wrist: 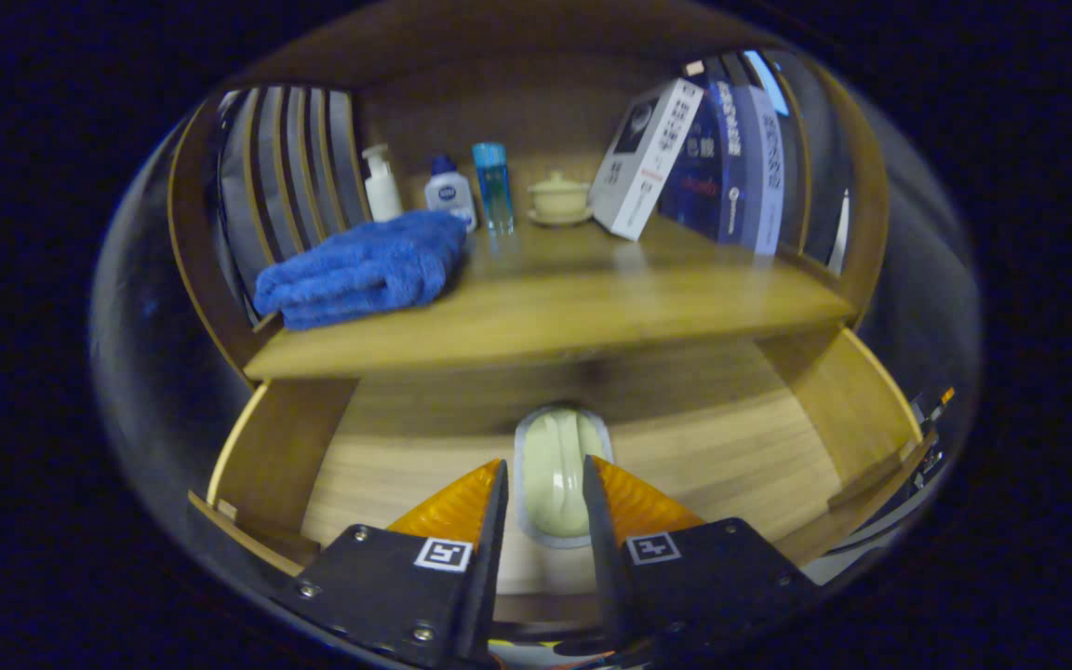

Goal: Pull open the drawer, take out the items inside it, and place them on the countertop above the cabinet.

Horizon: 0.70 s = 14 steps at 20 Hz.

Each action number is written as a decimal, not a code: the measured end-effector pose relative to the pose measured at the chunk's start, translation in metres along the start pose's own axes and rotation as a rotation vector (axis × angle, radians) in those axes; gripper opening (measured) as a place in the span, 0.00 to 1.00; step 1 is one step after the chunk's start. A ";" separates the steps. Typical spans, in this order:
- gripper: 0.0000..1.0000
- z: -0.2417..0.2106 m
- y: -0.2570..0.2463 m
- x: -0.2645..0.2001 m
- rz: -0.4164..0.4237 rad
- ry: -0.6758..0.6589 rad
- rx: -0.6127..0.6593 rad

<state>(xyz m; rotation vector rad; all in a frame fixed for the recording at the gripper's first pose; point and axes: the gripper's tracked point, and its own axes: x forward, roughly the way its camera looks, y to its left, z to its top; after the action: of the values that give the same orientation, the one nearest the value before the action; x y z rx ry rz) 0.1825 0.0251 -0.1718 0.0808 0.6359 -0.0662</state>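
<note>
While the drawer (806, 409) stands open, fingers (499, 493) straddle the soap (553, 470).

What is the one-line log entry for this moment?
drawer: open | soap: in drawer, between fingers | tongs: around soap, grip unclear | towel: on countertop

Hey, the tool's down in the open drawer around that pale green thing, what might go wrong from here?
The tool straddles the pale green item in the drawer, but whether both fingers press on it is unclear, so it may slip when lifted. The countertop's edge hangs just above, so a straight lift could bump it. The blue towel, bottles and leaning box crowd the counter's sides, so a careless placement might knock them.
</note>
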 end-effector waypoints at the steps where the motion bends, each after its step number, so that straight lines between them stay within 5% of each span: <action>1: 0.46 -0.001 0.003 0.004 0.005 0.012 -0.002; 14: 0.46 0.002 -0.010 0.022 -0.151 0.112 -0.001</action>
<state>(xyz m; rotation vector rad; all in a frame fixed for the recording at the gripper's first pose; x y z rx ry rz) 0.2011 0.0141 -0.1838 0.0359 0.7533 -0.2085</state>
